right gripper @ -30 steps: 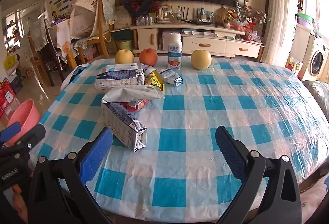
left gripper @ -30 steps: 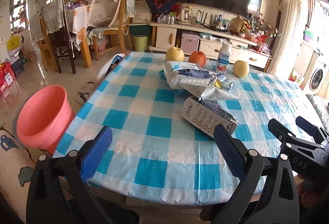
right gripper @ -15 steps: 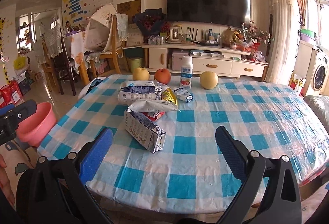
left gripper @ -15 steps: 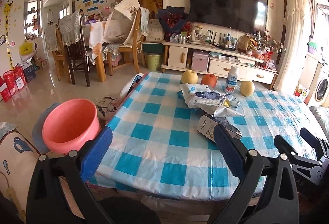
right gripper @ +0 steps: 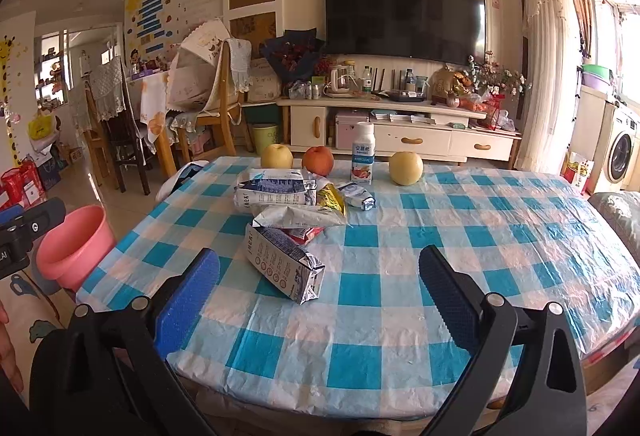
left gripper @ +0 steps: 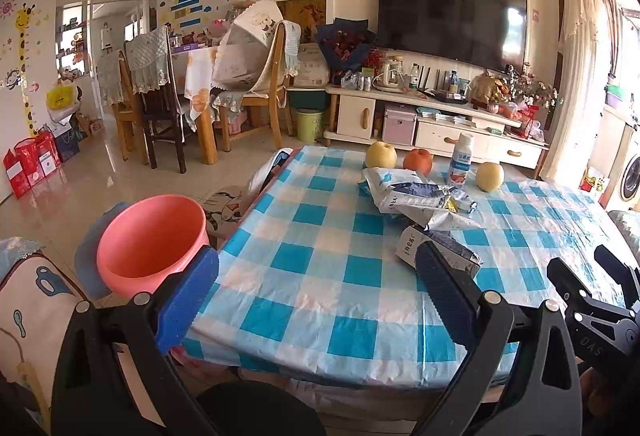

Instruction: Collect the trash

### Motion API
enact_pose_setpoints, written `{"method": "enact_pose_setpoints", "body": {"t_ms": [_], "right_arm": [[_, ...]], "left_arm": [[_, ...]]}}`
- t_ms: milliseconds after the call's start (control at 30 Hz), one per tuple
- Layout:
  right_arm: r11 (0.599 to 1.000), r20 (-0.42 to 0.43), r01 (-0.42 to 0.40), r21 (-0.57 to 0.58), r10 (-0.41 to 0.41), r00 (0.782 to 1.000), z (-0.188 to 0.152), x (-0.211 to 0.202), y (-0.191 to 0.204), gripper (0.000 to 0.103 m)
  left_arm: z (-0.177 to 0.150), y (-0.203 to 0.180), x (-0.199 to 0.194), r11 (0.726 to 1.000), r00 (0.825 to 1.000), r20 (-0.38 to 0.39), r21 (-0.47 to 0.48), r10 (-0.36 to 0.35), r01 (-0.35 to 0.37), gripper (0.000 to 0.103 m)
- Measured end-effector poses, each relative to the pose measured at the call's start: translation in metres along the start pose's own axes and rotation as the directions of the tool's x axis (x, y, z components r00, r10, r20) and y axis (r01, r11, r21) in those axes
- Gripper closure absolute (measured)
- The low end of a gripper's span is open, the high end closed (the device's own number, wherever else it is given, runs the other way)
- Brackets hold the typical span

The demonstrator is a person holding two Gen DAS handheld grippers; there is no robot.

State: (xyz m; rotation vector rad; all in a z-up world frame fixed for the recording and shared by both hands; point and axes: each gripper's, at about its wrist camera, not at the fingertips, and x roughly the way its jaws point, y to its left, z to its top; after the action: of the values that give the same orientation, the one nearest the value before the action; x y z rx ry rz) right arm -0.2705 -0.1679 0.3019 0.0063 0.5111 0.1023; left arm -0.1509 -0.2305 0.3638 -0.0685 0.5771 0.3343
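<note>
A pile of trash lies on the blue-checked table (right gripper: 380,308): a crushed milk carton (right gripper: 282,262) nearest me, a flat silver bag (right gripper: 298,216), a second carton (right gripper: 274,191), a yellow wrapper (right gripper: 332,197) and a small crumpled pack (right gripper: 360,197). The same carton (left gripper: 438,254) shows in the left wrist view. A pink bucket (left gripper: 150,242) stands on the floor left of the table (left gripper: 320,276). My left gripper (left gripper: 316,288) and right gripper (right gripper: 318,286) both hang open and hold nothing, back from the table's near edge.
Two pears (right gripper: 406,167) (right gripper: 276,155), a red apple (right gripper: 318,160) and a white drink bottle (right gripper: 363,153) stand along the table's far side. Chairs (left gripper: 148,107), a TV cabinet (right gripper: 400,131) and a green bin (left gripper: 309,124) lie beyond. A cushion (right gripper: 616,213) sits right.
Both grippers have drawn back and risen from the table; the carton and trash pile look smaller and farther. The pink bucket now shows more fully in the left wrist view.
</note>
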Motion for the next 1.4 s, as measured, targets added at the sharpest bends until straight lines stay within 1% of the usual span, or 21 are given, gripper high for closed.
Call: {"method": "enact_pose_setpoints", "body": {"t_ms": [33, 67, 133, 167, 267, 300, 333, 367, 433, 467, 500, 533, 767, 867, 967, 1067, 1167, 1233, 1300, 1367, 1400], "right_arm": [[1.000, 0.000, 0.003, 0.000, -0.003, 1.000, 0.000, 0.000, 0.000, 0.005], [1.000, 0.000, 0.009, -0.002, -0.009, 1.000, 0.000, 0.001, 0.001, 0.005], [1.000, 0.004, 0.018, -0.011, -0.018, 1.000, 0.000, 0.001, 0.001, 0.005], [1.000, 0.010, 0.023, -0.017, -0.023, 1.000, 0.000, 0.001, 0.001, 0.005], [0.999, 0.015, 0.015, -0.030, -0.014, 1.000, 0.000, 0.002, 0.002, 0.005], [0.999, 0.014, 0.002, -0.032, -0.002, 1.000, 0.000, 0.003, 0.001, 0.005], [0.999, 0.012, -0.011, -0.037, 0.011, 1.000, 0.000, 0.004, 0.002, 0.005], [0.999, 0.009, -0.021, -0.045, 0.021, 1.000, 0.001, 0.005, 0.002, 0.005], [0.997, -0.005, -0.045, -0.062, 0.045, 0.999, 0.000, 0.009, 0.004, 0.005], [0.997, -0.012, -0.048, -0.066, 0.047, 0.999, 0.000, 0.010, 0.004, 0.005], [0.996, -0.019, -0.051, -0.067, 0.050, 0.999, 0.001, 0.012, 0.004, 0.005], [0.996, -0.027, -0.059, -0.064, 0.057, 0.998, 0.001, 0.014, 0.002, 0.005], [0.992, -0.077, -0.121, -0.038, 0.118, 0.990, 0.010, 0.030, -0.014, 0.005], [0.989, -0.104, -0.142, -0.036, 0.137, 0.985, 0.016, 0.043, -0.019, 0.005], [0.981, -0.144, -0.193, 0.019, 0.193, 0.971, 0.023, 0.061, -0.026, 0.005], [0.971, -0.186, -0.227, 0.079, 0.238, 0.953, 0.029, 0.082, -0.036, 0.005], [0.961, -0.237, -0.251, 0.119, 0.273, 0.932, 0.033, 0.103, -0.042, 0.005], [0.954, -0.273, -0.267, 0.139, 0.296, 0.915, 0.035, 0.118, -0.045, 0.005], [0.925, -0.309, -0.311, 0.217, 0.367, 0.877, 0.035, 0.137, -0.050, 0.005], [0.893, -0.341, -0.315, 0.321, 0.420, 0.841, 0.035, 0.159, -0.057, 0.011], [0.871, -0.352, -0.321, 0.371, 0.452, 0.820, 0.034, 0.169, -0.059, 0.023]], "left_arm": [[-0.005, 0.031, -0.003, 1.000, 1.000, 0.005, 0.003, -0.008, 0.008, 0.004], [-0.003, 0.013, -0.003, 1.000, 1.000, 0.006, 0.004, 0.000, 0.000, 0.004], [0.001, 0.038, -0.006, 1.000, 1.000, 0.009, 0.005, -0.007, 0.007, 0.004], [-0.007, 0.068, -0.007, 1.000, 1.000, 0.011, 0.006, -0.017, 0.017, 0.004], [-0.006, 0.074, -0.006, 1.000, 1.000, 0.008, 0.002, -0.020, 0.020, 0.004], [-0.005, 0.066, -0.005, 1.000, 1.000, 0.007, 0.002, -0.018, 0.018, 0.004], [-0.007, 0.088, -0.005, 1.000, 1.000, 0.005, 0.006, -0.026, 0.026, 0.004], [-0.006, 0.075, -0.001, 1.000, 1.000, -0.003, 0.010, -0.024, 0.024, 0.004], [-0.010, 0.095, 0.003, 0.999, 0.999, -0.016, 0.015, -0.036, 0.037, 0.004], [-0.017, 0.143, 0.002, 0.998, 0.998, -0.019, 0.019, -0.053, 0.053, 0.004], [-0.018, 0.151, 0.004, 0.998, 0.998, -0.022, 0.018, -0.064, 0.064, 0.004], [-0.019, 0.178, 0.004, 0.996, 0.996, -0.020, 0.018, -0.082, 0.082, 0.004], [-0.031, 0.202, 0.033, 0.988, 0.988, 0.019, 0.036, -0.154, 0.153, 0.004], [-0.029, 0.198, 0.057, 0.977, 0.977, 0.004, 0.006, -0.212, 0.212, 0.004], [-0.027, 0.205, 0.080, 0.967, 0.967, 0.005, -0.012, -0.255, 0.255, 0.004], [-0.035, 0.219, 0.098, 0.950, 0.950, 0.003, -0.004, -0.313, 0.313, 0.004], [-0.040, 0.211, 0.118, 0.926, 0.927, -0.040, 0.050, -0.373, 0.375, 0.004], [-0.046, 0.208, 0.127, 0.897, 0.897, -0.089, 0.058, -0.433, 0.439, 0.004], [-0.051, 0.202, 0.136, 0.873, 0.870, -0.136, 0.053, -0.475, 0.485, 0.004], [-0.056, 0.196, 0.142, 0.846, 0.836, -0.178, 0.038, -0.518, 0.532, 0.004], [-0.058, 0.192, 0.146, 0.825, 0.810, -0.203, 0.015, -0.550, 0.564, 0.004]]}}
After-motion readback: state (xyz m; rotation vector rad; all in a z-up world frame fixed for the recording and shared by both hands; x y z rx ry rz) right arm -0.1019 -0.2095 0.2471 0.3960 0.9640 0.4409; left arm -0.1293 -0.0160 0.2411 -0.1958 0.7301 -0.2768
